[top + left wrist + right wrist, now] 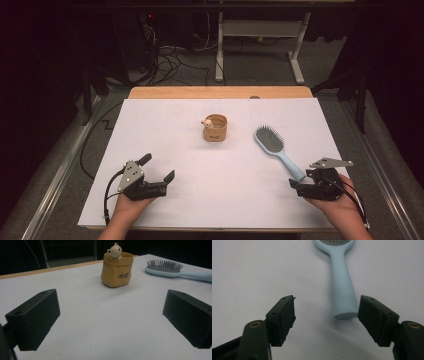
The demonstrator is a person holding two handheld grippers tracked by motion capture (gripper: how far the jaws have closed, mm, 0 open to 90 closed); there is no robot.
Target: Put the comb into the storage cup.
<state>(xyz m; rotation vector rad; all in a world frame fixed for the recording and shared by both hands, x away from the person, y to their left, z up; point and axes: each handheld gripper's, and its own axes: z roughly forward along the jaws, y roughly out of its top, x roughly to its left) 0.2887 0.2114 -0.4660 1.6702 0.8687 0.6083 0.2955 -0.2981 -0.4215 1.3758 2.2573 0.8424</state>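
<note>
Dark cursive lettering, too small to read, on the tan bag-shaped pot [117,270].

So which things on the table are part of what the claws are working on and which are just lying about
In the job:
- light blue plastic hairbrush, handle end between the jaws of the open right claw, untouched
- right claw

Lying about:
- tan sack-shaped ceramic cup with a small bear on its rim
- open left claw, holding nothing

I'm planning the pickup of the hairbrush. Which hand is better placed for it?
Right. The right gripper is open just short of the hairbrush handle; the left gripper sits across the table.
</note>
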